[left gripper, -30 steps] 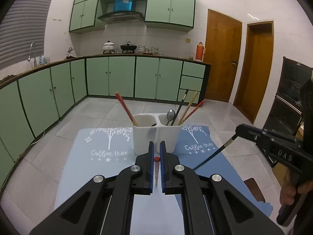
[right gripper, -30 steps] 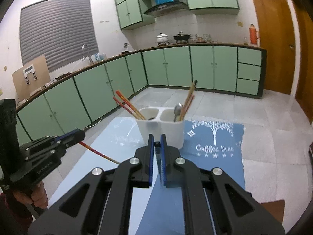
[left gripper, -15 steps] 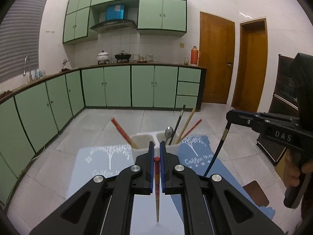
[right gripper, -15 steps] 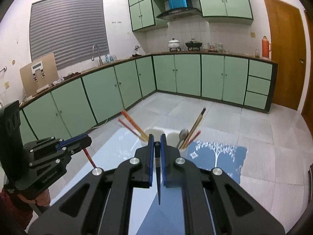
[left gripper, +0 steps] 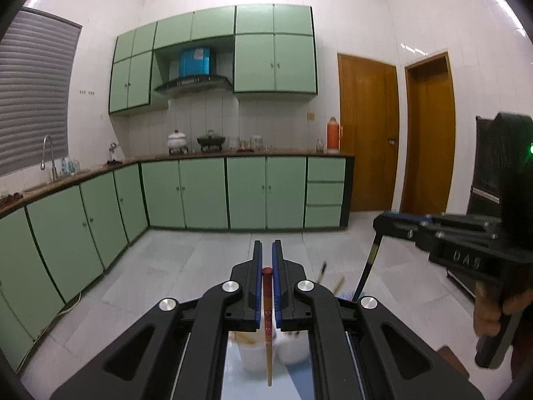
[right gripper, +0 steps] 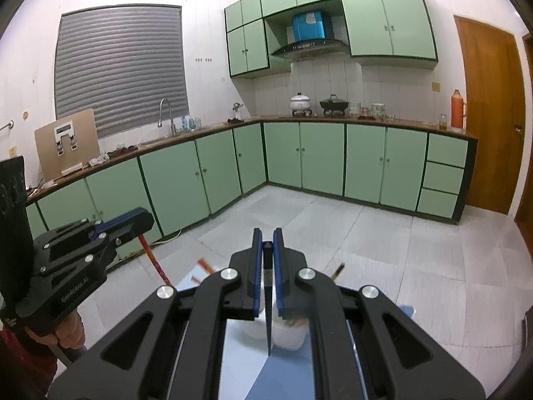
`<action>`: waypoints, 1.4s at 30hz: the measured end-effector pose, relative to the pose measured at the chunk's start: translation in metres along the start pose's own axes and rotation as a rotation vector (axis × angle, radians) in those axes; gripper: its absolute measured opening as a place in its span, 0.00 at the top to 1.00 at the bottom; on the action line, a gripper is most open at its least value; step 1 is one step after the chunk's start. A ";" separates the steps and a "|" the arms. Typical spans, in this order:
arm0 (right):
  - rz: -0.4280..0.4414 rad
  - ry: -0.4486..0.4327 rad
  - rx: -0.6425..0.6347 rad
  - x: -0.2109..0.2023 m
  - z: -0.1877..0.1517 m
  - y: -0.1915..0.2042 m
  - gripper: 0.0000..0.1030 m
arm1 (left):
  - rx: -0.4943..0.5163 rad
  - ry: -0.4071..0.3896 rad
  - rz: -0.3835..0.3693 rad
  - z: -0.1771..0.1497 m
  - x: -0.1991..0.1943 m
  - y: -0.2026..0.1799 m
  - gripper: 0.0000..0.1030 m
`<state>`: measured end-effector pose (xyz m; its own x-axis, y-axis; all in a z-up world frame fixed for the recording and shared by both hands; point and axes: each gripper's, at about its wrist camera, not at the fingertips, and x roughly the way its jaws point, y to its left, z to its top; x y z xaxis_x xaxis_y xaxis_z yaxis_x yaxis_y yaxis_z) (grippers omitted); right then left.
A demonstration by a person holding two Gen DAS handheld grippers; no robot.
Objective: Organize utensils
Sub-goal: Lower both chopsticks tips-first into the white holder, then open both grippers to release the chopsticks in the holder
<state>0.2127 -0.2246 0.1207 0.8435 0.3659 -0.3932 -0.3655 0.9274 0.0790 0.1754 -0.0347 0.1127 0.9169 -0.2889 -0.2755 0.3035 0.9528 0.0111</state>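
Note:
In the left wrist view my left gripper (left gripper: 267, 266) is shut on a red chopstick (left gripper: 267, 320) that hangs down over the white two-part utensil holder (left gripper: 253, 350). The holder shows only through the gap in the gripper body. At the right, my right gripper (left gripper: 379, 221) is shut on a black chopstick (left gripper: 366, 273) hanging steeply. In the right wrist view the right gripper (right gripper: 267, 246) pinches the black chopstick (right gripper: 268, 320) above the holder (right gripper: 286, 336). The left gripper (right gripper: 146, 221) stands left with the red chopstick (right gripper: 155, 260). Red chopstick tips (right gripper: 205, 265) and a brown one (right gripper: 338, 270) stick out of the holder.
A blue placemat (right gripper: 283, 376) lies under the holder on a pale table. Green cabinets (left gripper: 246, 193) and a counter with pots line the far walls. Two wooden doors (left gripper: 366, 133) stand at the right. A hand (left gripper: 486, 310) holds the right gripper's handle.
Both grippers have risen with their chopsticks. The holder has dropped low in both views, mostly hidden behind the gripper bodies. Both chopsticks now hang more steeply.

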 end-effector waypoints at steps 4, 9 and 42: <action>-0.022 -0.026 -0.012 0.018 0.020 -0.007 0.95 | -0.004 -0.040 0.004 0.023 0.022 0.005 0.95; -0.034 -0.032 -0.008 0.050 0.027 -0.017 0.95 | -0.009 -0.063 0.025 0.029 0.058 0.012 0.95; -0.157 0.013 0.132 0.012 -0.086 -0.026 0.14 | -0.103 0.108 0.095 -0.073 0.049 0.034 0.26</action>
<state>0.1988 -0.2511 0.0349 0.8806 0.2162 -0.4217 -0.1748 0.9753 0.1349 0.2115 -0.0095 0.0290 0.9052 -0.1909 -0.3796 0.1838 0.9814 -0.0554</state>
